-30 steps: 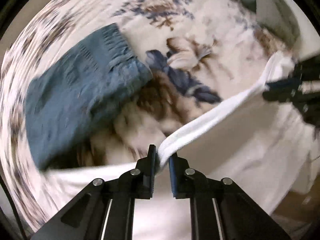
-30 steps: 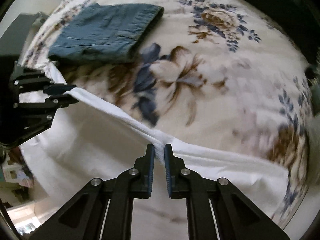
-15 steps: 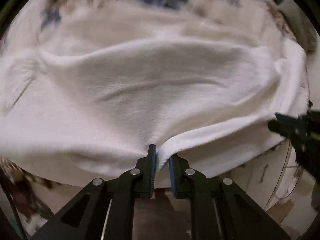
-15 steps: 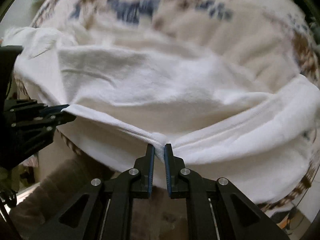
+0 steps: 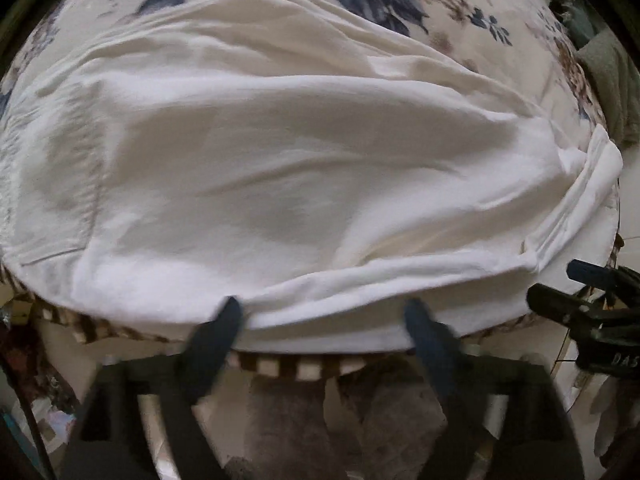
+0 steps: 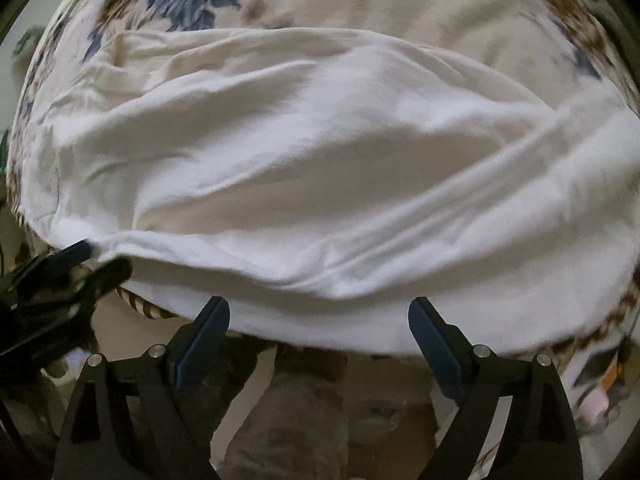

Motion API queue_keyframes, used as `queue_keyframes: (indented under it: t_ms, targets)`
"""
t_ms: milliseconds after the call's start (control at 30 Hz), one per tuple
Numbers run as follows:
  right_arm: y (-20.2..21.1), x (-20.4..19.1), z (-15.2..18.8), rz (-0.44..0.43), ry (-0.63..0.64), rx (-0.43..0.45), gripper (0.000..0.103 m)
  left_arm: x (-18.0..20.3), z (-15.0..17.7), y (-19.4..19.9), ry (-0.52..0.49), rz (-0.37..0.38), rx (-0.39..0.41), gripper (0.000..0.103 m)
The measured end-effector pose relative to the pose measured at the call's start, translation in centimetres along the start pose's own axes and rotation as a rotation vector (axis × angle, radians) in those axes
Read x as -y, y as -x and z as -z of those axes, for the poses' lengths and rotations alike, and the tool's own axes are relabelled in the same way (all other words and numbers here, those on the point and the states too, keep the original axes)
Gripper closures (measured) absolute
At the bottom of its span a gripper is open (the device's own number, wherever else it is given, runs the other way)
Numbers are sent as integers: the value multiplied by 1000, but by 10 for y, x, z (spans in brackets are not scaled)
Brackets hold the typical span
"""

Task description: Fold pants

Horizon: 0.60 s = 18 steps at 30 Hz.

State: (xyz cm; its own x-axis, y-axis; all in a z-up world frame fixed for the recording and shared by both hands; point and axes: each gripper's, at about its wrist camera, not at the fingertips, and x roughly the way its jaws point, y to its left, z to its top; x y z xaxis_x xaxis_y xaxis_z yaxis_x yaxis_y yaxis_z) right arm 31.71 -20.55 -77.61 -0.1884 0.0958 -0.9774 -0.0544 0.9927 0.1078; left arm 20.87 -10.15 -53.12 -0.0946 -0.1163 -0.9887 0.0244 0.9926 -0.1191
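Now the white pants (image 5: 280,168) lie as a soft, matte, rumpled mass with broad rolling creases on a floral blanket (image 5: 384,0) printed in blue and brown, whose fringed, checked border (image 5: 296,364) hangs below the garment's near edge. Their long axis runs crosswise ahead of both pairs of fingers, 1 thick folded hem rolling along the near side. The left gripper (image 5: 324,316) is spread wide and released, its blurred dark fingers (image 5: 220,328) just at the pants' near hem, holding nothing. The right gripper (image 6: 318,320) is likewise spread wide, its blue-padded fingers (image 6: 208,328) just below the white hem (image 6: 304,320) and gripping nothing. In the right wrist view the left gripper (image 6: 100,264) shows off to the left fingers' side, its tips at the cloth's corner. A dull green cloth (image 5: 612,84) sits far beyond the right fingers.
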Motion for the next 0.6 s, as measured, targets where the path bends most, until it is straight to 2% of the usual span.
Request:
queue_keyframes:
  t_ms: [200,267,333,433,533,600]
  targets:
    - [26,6,28,70,-76,61,10,-3,-3,35,-43,-153,161,16]
    - [38,13,32,72,-122,91,10,-5,-2,40,-50,-146,176,9]
    - [49,33,35,73,-202,130,10,-8,-6,43,-55,-150,183,8]
    - [70,88,38,94,-391,204,10,6,-17,37,-59,-160,194,8]
    - [91,149,11,88,-580,244,10,18,-14,41,-54,-150,201,8]
    - [92,169,-24,79,-644,263,10,36,-21,32,-62,-155,207,8]
